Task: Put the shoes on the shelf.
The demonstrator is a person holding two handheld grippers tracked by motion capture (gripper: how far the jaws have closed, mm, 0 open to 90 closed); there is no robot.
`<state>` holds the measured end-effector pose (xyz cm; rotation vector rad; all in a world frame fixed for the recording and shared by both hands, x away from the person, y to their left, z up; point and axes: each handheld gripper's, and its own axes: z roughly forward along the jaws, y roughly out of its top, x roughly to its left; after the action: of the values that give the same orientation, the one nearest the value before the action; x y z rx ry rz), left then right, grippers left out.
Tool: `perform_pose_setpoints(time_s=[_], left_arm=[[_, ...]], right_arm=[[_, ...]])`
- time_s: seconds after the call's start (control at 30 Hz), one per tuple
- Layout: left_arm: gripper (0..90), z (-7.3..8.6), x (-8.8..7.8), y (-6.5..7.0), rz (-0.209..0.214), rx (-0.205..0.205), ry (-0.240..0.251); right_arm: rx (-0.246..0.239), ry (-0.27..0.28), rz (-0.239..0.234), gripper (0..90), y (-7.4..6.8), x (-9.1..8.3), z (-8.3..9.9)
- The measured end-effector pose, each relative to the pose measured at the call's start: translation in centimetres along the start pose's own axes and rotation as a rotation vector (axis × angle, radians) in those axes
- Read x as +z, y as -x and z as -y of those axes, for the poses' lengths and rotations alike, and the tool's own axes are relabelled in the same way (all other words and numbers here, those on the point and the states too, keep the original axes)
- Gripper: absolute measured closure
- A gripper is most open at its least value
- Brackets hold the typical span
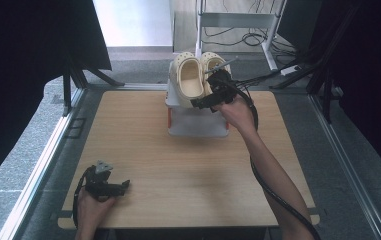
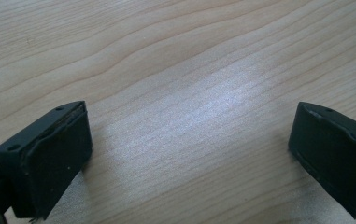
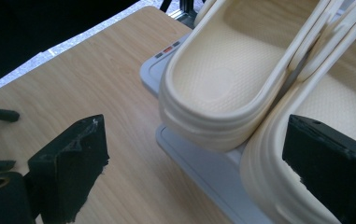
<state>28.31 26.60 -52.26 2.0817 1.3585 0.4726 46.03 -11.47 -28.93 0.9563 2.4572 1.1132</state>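
A pair of cream clogs (image 1: 194,76) is set side by side on a grey stand (image 1: 198,125) at the far middle of the wooden table (image 1: 188,175). The right gripper (image 1: 209,100) is held at the heels of the clogs, its jaws spread wide and empty. The left gripper (image 1: 120,188) is rested near the table's near left corner, jaws parted over bare wood.
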Motion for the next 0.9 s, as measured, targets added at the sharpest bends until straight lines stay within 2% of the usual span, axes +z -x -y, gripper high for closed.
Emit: perform_pose_setpoints(time_s=[0.33,0.9], left_arm=[[0.0,0.0,0.0,0.1,-0.001,-0.004,0.002],[0.0,0.0,0.0,0.1,-0.001,-0.004,0.003]], right_arm=[[0.003,0.022,-0.036,6.6,-0.5,-1.4,2.6],[-0.009,0.032,-0.032,7.1,-0.8,-2.9,7.1]])
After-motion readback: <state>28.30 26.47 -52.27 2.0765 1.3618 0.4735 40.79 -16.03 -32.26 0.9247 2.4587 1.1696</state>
